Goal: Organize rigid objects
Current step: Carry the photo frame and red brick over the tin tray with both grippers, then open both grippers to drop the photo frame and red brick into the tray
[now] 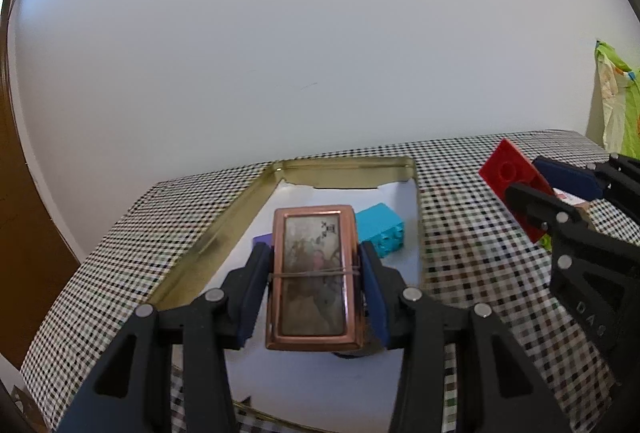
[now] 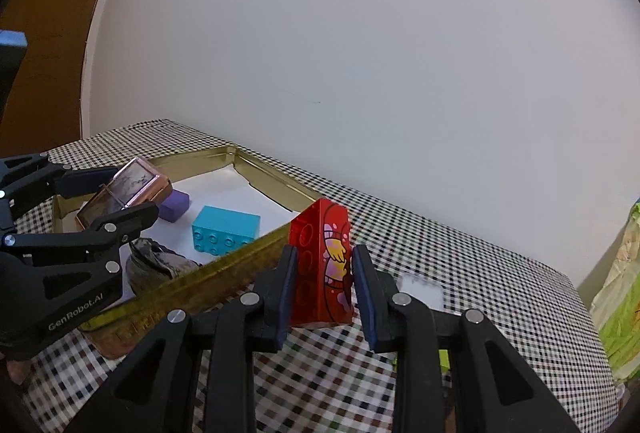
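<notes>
Left wrist, copper box [image 1: 314,275] between gripper [image 1: 316,293] pads

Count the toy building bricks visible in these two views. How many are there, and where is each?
3: a red brick held in the right gripper, a teal brick and a purple brick lying in the gold tin. Others may be hidden.

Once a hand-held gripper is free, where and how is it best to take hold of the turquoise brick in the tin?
Grip the turquoise brick across its two long flat sides, coming from above. It lies on its side in the gold tin, studs facing the near wall, so the top is open. The purple block sits apart on its left, leaving room for a finger there.
</notes>
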Tool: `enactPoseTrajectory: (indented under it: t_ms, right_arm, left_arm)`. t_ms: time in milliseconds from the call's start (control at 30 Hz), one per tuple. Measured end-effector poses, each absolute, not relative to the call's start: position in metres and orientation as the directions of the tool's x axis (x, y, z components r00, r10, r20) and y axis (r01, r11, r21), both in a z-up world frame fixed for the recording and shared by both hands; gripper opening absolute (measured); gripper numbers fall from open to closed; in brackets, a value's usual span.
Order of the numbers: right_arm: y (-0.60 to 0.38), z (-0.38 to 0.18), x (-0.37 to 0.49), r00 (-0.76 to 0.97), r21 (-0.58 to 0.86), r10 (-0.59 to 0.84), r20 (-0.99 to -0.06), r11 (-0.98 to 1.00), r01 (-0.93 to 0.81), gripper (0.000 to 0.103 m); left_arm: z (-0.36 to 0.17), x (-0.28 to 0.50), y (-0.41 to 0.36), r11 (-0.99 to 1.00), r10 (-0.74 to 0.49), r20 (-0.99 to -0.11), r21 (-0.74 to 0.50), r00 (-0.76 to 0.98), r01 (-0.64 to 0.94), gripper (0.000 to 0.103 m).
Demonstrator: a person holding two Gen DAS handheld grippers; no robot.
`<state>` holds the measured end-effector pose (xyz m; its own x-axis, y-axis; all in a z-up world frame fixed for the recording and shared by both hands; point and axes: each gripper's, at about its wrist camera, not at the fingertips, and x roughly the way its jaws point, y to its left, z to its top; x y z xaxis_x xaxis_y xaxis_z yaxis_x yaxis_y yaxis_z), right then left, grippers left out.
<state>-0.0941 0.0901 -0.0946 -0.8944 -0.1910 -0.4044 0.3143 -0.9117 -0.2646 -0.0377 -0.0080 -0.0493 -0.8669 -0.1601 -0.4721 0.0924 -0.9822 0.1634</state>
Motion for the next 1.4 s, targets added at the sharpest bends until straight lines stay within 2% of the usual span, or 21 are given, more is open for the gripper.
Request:
enactPoseTrajectory:
  t_ms: [433, 733, 967, 1000, 1067, 1233, 1333, 1400]
  right_arm:
    - [0.058, -0.089, -0.133, -0.824, -0.192, -0.286, -0.489, -0.886, 0.422, 0.03]
    - [0.013, -0.097, -0.146, -0.779, -0.212, -0.327, -0.535, -0.841, 0.498, 0.031]
    - [0.004, -0.108, -0.152, -0.744, -0.175, -0.346, -0.572, -0.834, 0.523, 0.032]
    - [0.004, -0.109, -0.152, -0.743, -0.174, -0.346, -0.573, -0.835, 0.523, 0.039]
    - [0.006, -0.108, -0.151, -0.74, -0.163, -0.356, -0.571, -0.834, 0.527, 0.067]
    - [0.019, -0.102, -0.14, -0.746, -0.146, -0.36, -0.561, -0.844, 0.517, 0.07]
    - [0.029, -0.099, -0.142, -0.758, -0.148, -0.336, -0.559, -0.859, 0.49, 0.07]
    - [0.044, -0.098, -0.139, -0.768, -0.138, -0.319, -0.554, -0.875, 0.463, 0.07]
  left_arm:
    - [-0.046, -0.072, -0.053, -0.961, -0.258, -0.509, 0.222, -0.821, 0.164, 0.045]
    - [-0.051, -0.097, -0.076, -0.933, -0.342, -0.544, 0.29, -0.766, 0.211, 0.045]
    - [-0.059, -0.099, -0.082, -0.916, -0.384, -0.55, 0.329, -0.742, 0.229, 0.048]
    - [-0.058, -0.1, -0.081, -0.911, -0.394, -0.545, 0.337, -0.74, 0.237, 0.052]
    - [-0.056, -0.1, -0.079, -0.905, -0.409, -0.532, 0.343, -0.742, 0.252, 0.079]
    - [-0.053, -0.094, -0.076, -0.902, -0.413, -0.519, 0.347, -0.748, 0.257, 0.081]
    - [-0.05, -0.092, -0.073, -0.904, -0.41, -0.51, 0.335, -0.756, 0.265, 0.098]
    - [-0.045, -0.083, -0.07, -0.908, -0.403, -0.497, 0.323, -0.769, 0.267, 0.101]
